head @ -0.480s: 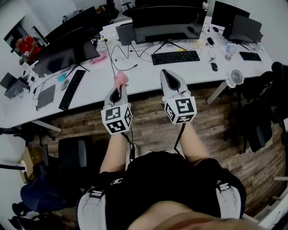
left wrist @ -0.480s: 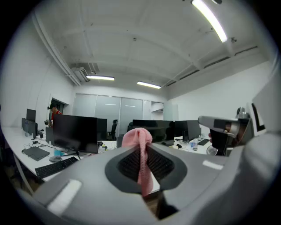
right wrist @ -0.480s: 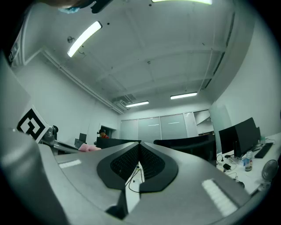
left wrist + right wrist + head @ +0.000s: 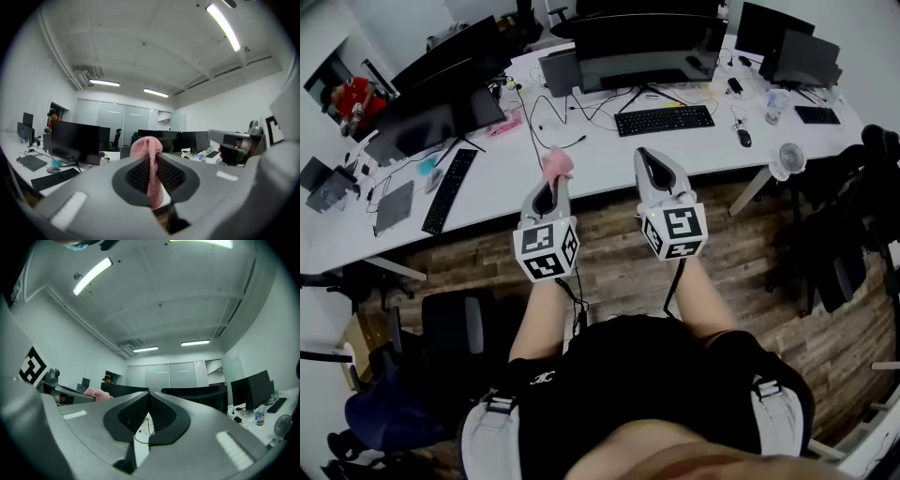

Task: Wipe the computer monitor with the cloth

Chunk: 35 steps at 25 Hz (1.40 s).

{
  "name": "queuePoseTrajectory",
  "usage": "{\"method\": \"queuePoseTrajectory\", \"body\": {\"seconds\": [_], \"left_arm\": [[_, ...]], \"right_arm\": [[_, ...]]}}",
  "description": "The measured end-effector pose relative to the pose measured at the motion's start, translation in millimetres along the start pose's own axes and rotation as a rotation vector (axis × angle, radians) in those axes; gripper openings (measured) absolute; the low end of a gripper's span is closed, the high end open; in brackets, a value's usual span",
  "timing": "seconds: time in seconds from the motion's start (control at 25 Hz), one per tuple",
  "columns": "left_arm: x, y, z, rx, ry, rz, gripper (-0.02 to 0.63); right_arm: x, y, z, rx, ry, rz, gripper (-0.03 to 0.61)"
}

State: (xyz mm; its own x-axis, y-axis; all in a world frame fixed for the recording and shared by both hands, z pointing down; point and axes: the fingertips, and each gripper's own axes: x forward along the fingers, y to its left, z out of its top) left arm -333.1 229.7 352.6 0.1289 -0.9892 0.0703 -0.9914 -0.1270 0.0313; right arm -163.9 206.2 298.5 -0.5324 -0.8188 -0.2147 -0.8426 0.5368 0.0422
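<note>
The left tool (image 4: 550, 185) is clamped on a pink cloth (image 4: 555, 165), which sticks up past the tips of its jaws. The right tool (image 4: 645, 157) is pressed closed with nothing in it. The two are held side by side, their tips at the front edge of a white bench (image 4: 600, 155). Farther back on the bench stands a wide dark monitor (image 4: 645, 42), with a black keyboard (image 4: 664, 120) lying before it
</note>
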Motion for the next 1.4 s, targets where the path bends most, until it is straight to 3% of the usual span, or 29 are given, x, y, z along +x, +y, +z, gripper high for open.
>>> {"method": "queuePoseTrajectory", "body": {"seconds": [0.84,1.16,1.4], "left_arm": [[15.9,54.7,-17.0,-0.003,0.014,-0.063,0.067],[60.5,40.7,-26.2,0.028,0.006,-0.088,0.067],[126.0,29.3,-18.9,0.011,-0.012,-0.098,0.067]], "right_arm": [[20.5,20.1,-19.3,-0.032,0.010,-0.099,0.002],[51.5,-21.2,-41.8,-0.005,0.014,-0.102,0.002],[94.9,-72.0,-62.8,0.016,0.025,-0.096,0.002]]}}
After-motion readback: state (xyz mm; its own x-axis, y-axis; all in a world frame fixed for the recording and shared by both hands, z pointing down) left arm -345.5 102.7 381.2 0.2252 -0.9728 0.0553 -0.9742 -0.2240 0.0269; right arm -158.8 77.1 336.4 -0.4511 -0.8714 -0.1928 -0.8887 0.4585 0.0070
